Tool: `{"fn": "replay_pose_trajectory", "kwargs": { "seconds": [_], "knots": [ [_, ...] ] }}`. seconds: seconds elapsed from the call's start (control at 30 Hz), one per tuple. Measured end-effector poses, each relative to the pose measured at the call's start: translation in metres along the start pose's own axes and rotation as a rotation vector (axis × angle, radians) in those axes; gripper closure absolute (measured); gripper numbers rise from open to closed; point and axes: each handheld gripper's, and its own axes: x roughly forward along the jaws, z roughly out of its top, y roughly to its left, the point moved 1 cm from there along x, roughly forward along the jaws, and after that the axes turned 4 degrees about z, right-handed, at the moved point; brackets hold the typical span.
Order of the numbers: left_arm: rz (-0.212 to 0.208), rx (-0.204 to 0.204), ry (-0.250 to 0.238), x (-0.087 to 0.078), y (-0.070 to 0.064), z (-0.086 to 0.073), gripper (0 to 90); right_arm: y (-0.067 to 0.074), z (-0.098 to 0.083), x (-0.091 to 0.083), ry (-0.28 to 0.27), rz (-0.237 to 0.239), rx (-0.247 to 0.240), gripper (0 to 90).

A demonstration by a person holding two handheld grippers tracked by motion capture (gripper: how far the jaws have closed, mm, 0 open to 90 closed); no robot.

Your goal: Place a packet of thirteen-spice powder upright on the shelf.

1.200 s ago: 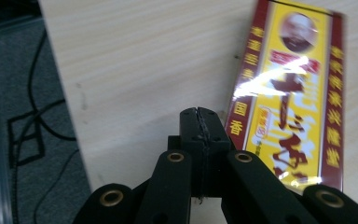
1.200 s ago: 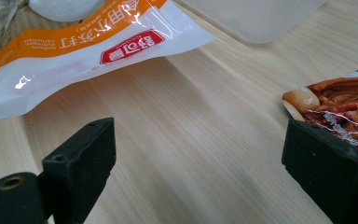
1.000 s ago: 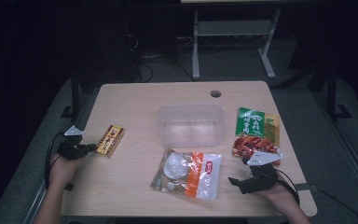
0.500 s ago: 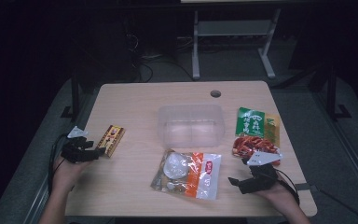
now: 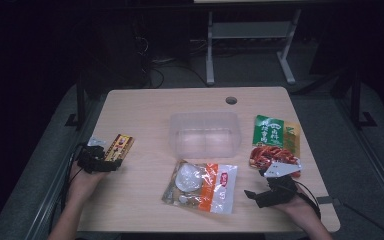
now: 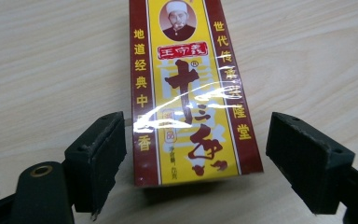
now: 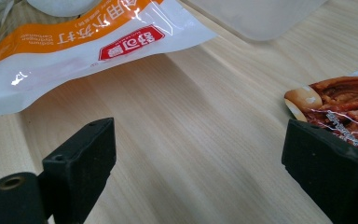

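Left gripper view: the left gripper (image 6: 196,158) jaws have just been opening, released around the box (image 6: 186,88) at twelve o'clock; a grasp looks next.

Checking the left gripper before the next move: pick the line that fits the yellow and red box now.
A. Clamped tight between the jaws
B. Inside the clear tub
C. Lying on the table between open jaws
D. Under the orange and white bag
C: the box lies flat on the table, and the left gripper has just opened, with a gap at each side.
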Motion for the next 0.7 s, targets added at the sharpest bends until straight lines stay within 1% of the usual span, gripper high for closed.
{"fn": "replay_pose_trajectory", "kwargs": {
  "seconds": [0.03, 0.1, 0.17, 0.23, 0.27, 0.37, 0.4, 0.47, 0.57, 0.63, 0.7],
  "knots": [
    [0.0, 0.0, 0.0, 0.0, 0.0, 0.0, 19.5, 0.0, 0.0, 0.0, 0.0, 0.0, 0.0, 9.6],
    [0.016, 0.004, 0.005, 0.0029, -0.0011, 0.0003, 19.9, 0.0001, 0.0, 0.0004, 0.001, 0.0, -0.002, 9.6],
    [0.022, 0.004, 0.013, 0.0043, -0.0002, -0.0001, 19.9, 0.0003, 0.0, 0.0006, 0.001, 0.004, -0.004, 9.6],
    [0.019, 0.002, 0.015, 0.0049, 0.0004, -0.0004, 20.8, 0.0004, 0.0001, 0.0006, 0.004, 0.002, -0.005, 9.6],
    [0.028, 0.003, 0.03, 0.0066, 0.001, -0.0008, 21.1, 0.0004, -0.0001, 0.0008, 0.005, 0.002, -0.005, 9.6],
    [0.023, -0.017, 0.033, 0.0076, 0.0025, -0.0009, 22.7, 0.0004, -0.0001, 0.0006, 0.004, 0.002, -0.005, 9.6],
    [0.009, -0.024, 0.033, 0.0075, 0.0029, -0.001, 24.1, 0.0004, 0.0, 0.0006, 0.004, 0.003, -0.005, 9.6],
    [0.005, -0.025, 0.031, 0.0069, 0.0019, -0.0009, 28.6, 0.0003, -0.0001, 0.0007, 0.004, 0.002, -0.005, 9.6],
    [0.006, -0.029, 0.032, 0.0067, 0.0016, -0.0009, 29.7, 0.0, -0.0001, 0.001, 0.003, 0.002, -0.004, 9.6],
    [0.003, -0.023, 0.035, 0.0064, 0.0025, -0.0009, 30.0, 0.0002, -0.0001, 0.001, 0.002, 0.003, -0.004, 9.6],
    [0.007, -0.024, 0.022, 0.0059, 0.0026, -0.0029, 30.1, 0.0006, 0.0, 0.0014, 0.008, 0.003, -0.004, 9.7]
  ]
}}
